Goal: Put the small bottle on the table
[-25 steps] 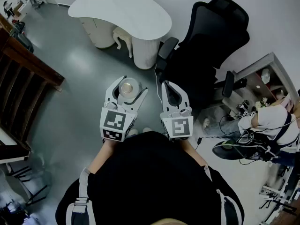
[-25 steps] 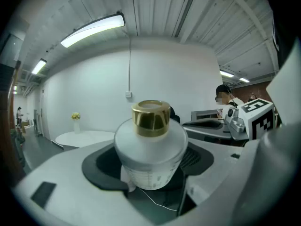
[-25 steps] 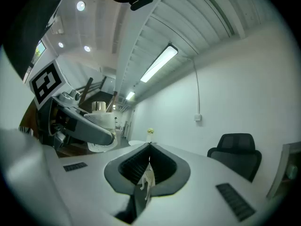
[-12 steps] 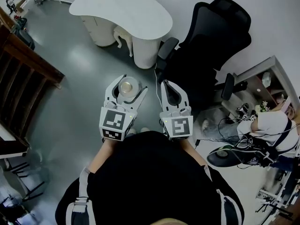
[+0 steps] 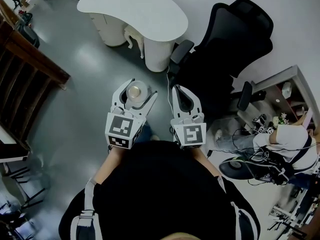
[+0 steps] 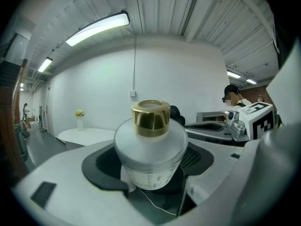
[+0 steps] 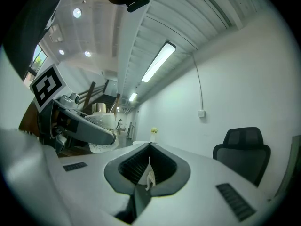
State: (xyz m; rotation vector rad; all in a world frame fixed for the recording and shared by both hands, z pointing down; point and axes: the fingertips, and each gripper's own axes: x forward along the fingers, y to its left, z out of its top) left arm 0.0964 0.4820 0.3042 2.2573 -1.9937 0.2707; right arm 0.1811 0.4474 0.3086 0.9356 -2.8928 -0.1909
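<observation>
While I stand on a grey floor, my left gripper is clamped on the small bottle, its two jaws pressing the bottle's sides. The bottle is white and round-shouldered with a gold cap, and it sits upright in the grip, held in the air in front of my body. My right gripper is just beside the left one, its jaws pressed together with nothing between them. The white curved table is well ahead of both grippers, apart from the bottle. A small vase of yellow flowers stands on it. A black office chair stands to the right of the table, ahead of my right gripper.
</observation>
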